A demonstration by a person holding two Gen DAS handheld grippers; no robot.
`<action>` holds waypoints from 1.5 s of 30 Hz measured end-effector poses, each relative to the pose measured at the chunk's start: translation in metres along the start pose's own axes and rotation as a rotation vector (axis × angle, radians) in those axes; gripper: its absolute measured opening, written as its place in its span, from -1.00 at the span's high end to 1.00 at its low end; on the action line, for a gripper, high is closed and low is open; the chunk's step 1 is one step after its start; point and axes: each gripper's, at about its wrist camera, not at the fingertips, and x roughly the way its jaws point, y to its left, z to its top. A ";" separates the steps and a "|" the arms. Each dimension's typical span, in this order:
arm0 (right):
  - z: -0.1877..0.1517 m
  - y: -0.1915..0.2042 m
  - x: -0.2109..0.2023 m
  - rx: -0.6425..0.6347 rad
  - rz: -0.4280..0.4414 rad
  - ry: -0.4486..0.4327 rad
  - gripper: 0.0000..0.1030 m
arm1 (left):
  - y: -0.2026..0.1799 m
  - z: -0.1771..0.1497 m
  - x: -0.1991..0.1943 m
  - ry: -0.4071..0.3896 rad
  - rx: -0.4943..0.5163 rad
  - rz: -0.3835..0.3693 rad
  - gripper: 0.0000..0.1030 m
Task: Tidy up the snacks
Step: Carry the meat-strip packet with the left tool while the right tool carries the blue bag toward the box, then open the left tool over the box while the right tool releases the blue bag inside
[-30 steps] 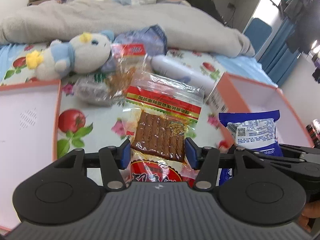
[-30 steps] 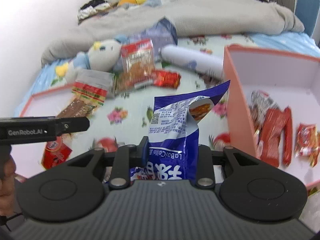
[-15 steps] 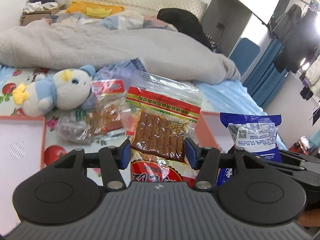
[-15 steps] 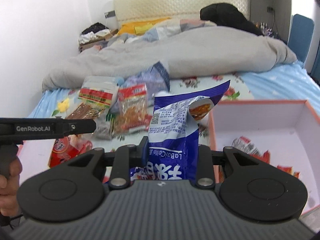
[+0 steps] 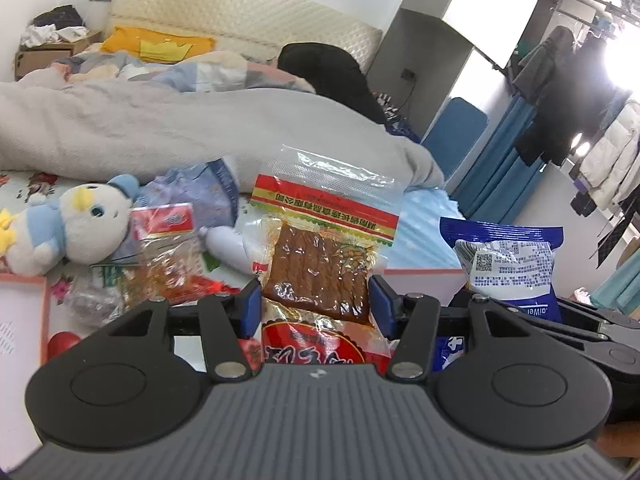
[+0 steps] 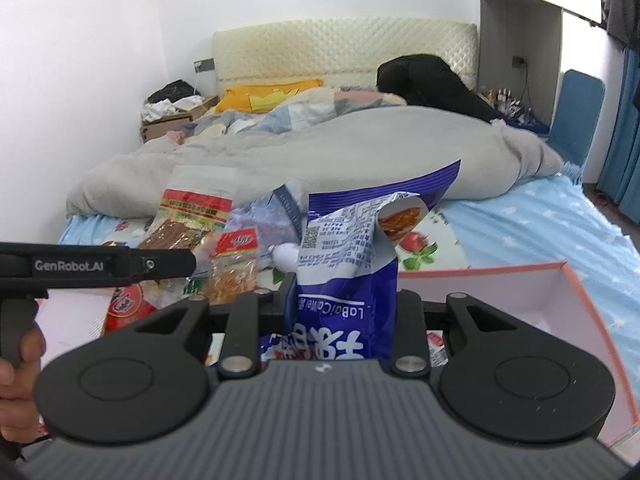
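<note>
My left gripper (image 5: 316, 304) is shut on a clear packet of brown snack strips (image 5: 320, 264) with a red and yellow band. The packet stands upright above the bed. My right gripper (image 6: 346, 304) is shut on a blue and white snack bag (image 6: 348, 248), also upright, its top corner folded over. The same bag (image 5: 508, 268) shows at the right of the left wrist view. Seen from the right wrist, the clear packet (image 6: 192, 216) hangs to the left, level with the bag. Both packets are clear of the bed, side by side.
A pink box (image 6: 480, 270) with small red packets in it lies to the right, another pink tray (image 5: 20, 312) to the left. Loose snack packets (image 5: 168, 256), a plush toy (image 5: 68, 224) and a white bottle (image 5: 224, 244) lie on the flowered sheet before a grey duvet (image 5: 160, 132).
Both grippers have risen with their packets and tilted upward. The bed and boxes have dropped lower in both views. Neither grip has changed.
</note>
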 end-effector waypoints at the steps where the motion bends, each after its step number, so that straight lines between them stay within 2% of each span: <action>1: 0.002 -0.003 -0.002 -0.001 -0.007 -0.006 0.35 | -0.005 0.002 0.001 -0.002 0.002 -0.009 -0.16; 11: 0.006 -0.044 -0.011 0.039 -0.077 -0.024 0.35 | -0.050 0.008 0.026 0.016 0.029 -0.067 -0.16; 20: -0.020 -0.093 0.008 0.096 -0.131 0.051 0.35 | -0.081 -0.015 0.084 0.134 0.052 -0.092 -0.15; 28: -0.049 -0.130 0.041 0.168 -0.146 0.136 0.35 | -0.105 -0.042 0.146 0.233 0.117 -0.068 -0.15; 33: -0.069 -0.146 0.058 0.193 -0.148 0.184 0.35 | -0.109 -0.054 0.174 0.280 0.124 -0.043 -0.15; 39: -0.090 -0.155 0.072 0.198 -0.149 0.238 0.35 | -0.108 -0.068 0.190 0.324 0.126 -0.002 -0.15; 45: -0.094 -0.160 0.076 0.211 -0.155 0.258 0.32 | -0.107 -0.072 0.193 0.346 0.118 -0.003 -0.15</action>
